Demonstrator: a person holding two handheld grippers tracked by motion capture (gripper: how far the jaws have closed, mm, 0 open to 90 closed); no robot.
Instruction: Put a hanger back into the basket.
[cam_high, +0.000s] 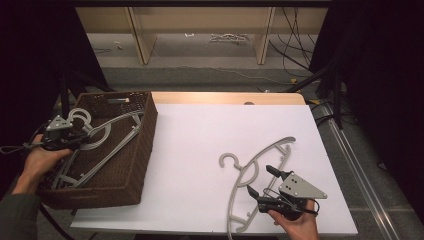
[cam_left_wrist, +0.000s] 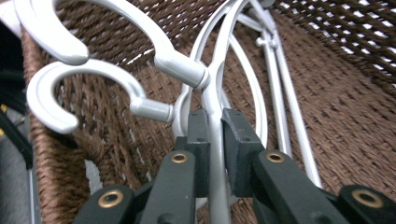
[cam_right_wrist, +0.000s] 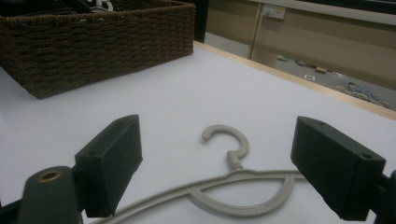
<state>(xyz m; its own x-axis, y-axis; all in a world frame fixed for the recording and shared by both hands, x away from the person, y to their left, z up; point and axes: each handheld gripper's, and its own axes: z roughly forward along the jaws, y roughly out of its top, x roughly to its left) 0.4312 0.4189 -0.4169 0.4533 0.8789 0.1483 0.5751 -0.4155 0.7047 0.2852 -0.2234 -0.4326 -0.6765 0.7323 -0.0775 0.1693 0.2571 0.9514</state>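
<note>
Both grippers are in use, one busy and one idle. At the left edge of the worktop (cam_high: 200, 150), the left gripper (cam_high: 75, 131) reaches into the basket (cam_high: 145, 145), and its own view shows the two black pads (cam_left_wrist: 198, 140) clenched on the thin arm of a white hanger (cam_left_wrist: 215, 93), just below the neck where its hook joins. The right gripper (cam_high: 261, 181) sits near the front right corner of the worktop with its jaws spread wide, grasping nothing; its pads (cam_right_wrist: 112, 158) stand on either side of the grey hanger (cam_high: 255, 175) without touching it.

The worktop is a white sheet over a pale wooden table, whose far edge shows as a bare strip. The basket is dark brown wicker, rectangular, and takes up the left side of the worktop from the far edge almost to the front, its front left corner hanging past the sheet. Inside it lie white hangers stacked loosely on one another, their long arms running towards the basket's far right corner and their hooks at the left wall; in the left gripper view two hooks (cam_left_wrist: 60, 93) curl one above the other against the weave.

The grey hanger lies flat on the white sheet, well apart from the basket, stretching from the front edge up towards the right edge, its hook (cam_high: 229, 160) pointing at the middle of the worktop. In the right gripper view that hook (cam_right_wrist: 226, 135) lies between the two open pads.
</note>
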